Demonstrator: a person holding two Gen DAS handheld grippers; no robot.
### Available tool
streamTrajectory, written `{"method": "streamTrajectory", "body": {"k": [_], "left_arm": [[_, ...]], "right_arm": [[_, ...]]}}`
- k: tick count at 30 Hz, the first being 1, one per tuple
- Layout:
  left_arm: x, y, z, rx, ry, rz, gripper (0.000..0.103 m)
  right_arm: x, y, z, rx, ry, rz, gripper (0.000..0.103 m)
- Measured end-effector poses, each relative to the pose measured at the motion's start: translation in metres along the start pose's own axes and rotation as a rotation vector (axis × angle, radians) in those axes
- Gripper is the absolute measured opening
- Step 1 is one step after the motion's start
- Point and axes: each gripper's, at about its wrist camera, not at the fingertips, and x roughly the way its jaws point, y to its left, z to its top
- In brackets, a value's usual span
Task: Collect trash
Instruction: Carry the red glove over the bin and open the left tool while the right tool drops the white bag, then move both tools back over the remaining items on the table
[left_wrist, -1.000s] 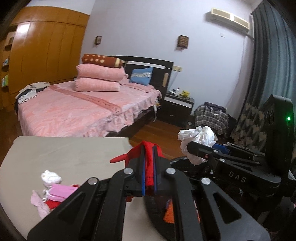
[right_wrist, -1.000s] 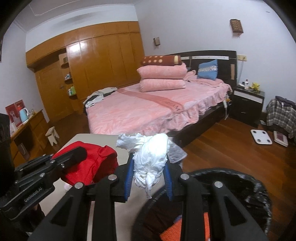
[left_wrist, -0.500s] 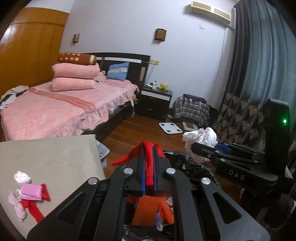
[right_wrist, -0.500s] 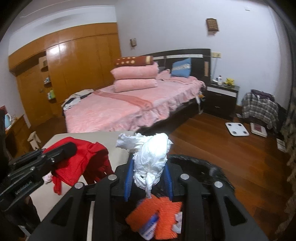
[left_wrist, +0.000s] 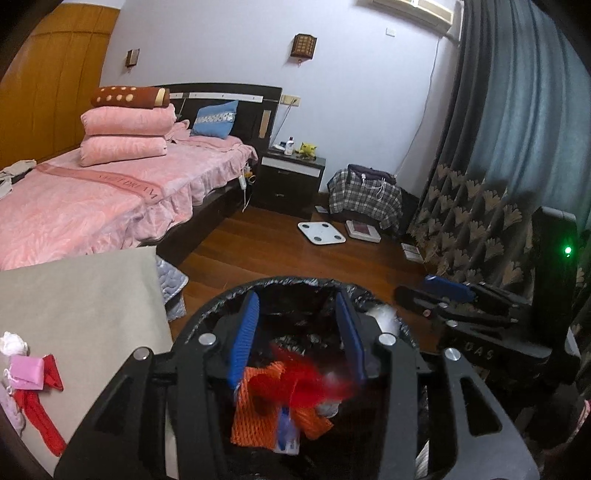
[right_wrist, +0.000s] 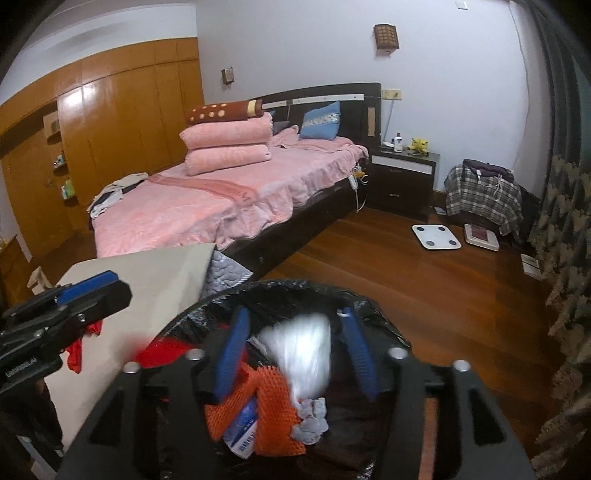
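Both grippers hang open over a bin lined with a black bag (left_wrist: 280, 284) (right_wrist: 295, 286). My left gripper (left_wrist: 297, 332) is open; a red cloth (left_wrist: 306, 384), blurred, drops below its fingers into the bin. My right gripper (right_wrist: 295, 350) is open; a white crumpled tissue (right_wrist: 306, 354), blurred, falls between its fingers. Orange foam netting (left_wrist: 258, 413) (right_wrist: 273, 417) and a blue-white packet (right_wrist: 243, 432) lie in the bin. More trash lies on the grey table (left_wrist: 74, 295): a pink packet (left_wrist: 26, 371), a white wad (left_wrist: 13, 341), red scraps (left_wrist: 37, 417).
The grey table (right_wrist: 155, 273) stands left of the bin. A pink bed (left_wrist: 92, 199) is beyond it. A white scale (left_wrist: 321, 232) and a plaid bag (left_wrist: 364, 195) are on the wooden floor. A dark curtain (left_wrist: 498, 147) hangs at the right.
Both grippers moved from the table edge to over the bin and opened. The red cloth and the white tissue left the fingers and are falling into the bin.
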Motion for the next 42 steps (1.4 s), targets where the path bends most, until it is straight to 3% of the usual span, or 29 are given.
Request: {"method": "streamTrajectory", "body": {"k": [3, 6, 8, 10, 13, 23, 32, 42], "left_arm": [[-0.006, 0.007, 0.0, -0.007, -0.001, 0.019, 0.05], [-0.017, 0.017, 0.001, 0.002, -0.025, 0.066, 0.065], [-0.025, 0.022, 0.001, 0.003, -0.036, 0.088, 0.072], [-0.033, 0.029, 0.002, -0.005, -0.048, 0.119, 0.086], [-0.046, 0.043, 0.0, -0.035, -0.063, 0.16, 0.089], [-0.092, 0.094, -0.017, -0.106, -0.079, 0.316, 0.091], [-0.136, 0.147, -0.039, -0.148, -0.082, 0.483, 0.091], [-0.162, 0.207, -0.064, -0.197, -0.055, 0.601, 0.091]], "right_arm": [[-0.002, 0.0, 0.0, -0.002, -0.011, -0.009, 0.079], [-0.005, 0.006, 0.001, -0.006, -0.03, -0.005, 0.097], [-0.005, 0.013, 0.003, -0.016, -0.035, 0.014, 0.097], [-0.005, 0.019, 0.004, -0.027, -0.039, 0.026, 0.097], [-0.006, 0.032, 0.008, -0.043, -0.046, 0.05, 0.097], [0.0, 0.084, 0.011, -0.069, -0.054, 0.138, 0.097], [0.021, 0.156, 0.009, -0.131, -0.049, 0.239, 0.097], [0.05, 0.228, -0.009, -0.195, -0.018, 0.329, 0.097]]}}
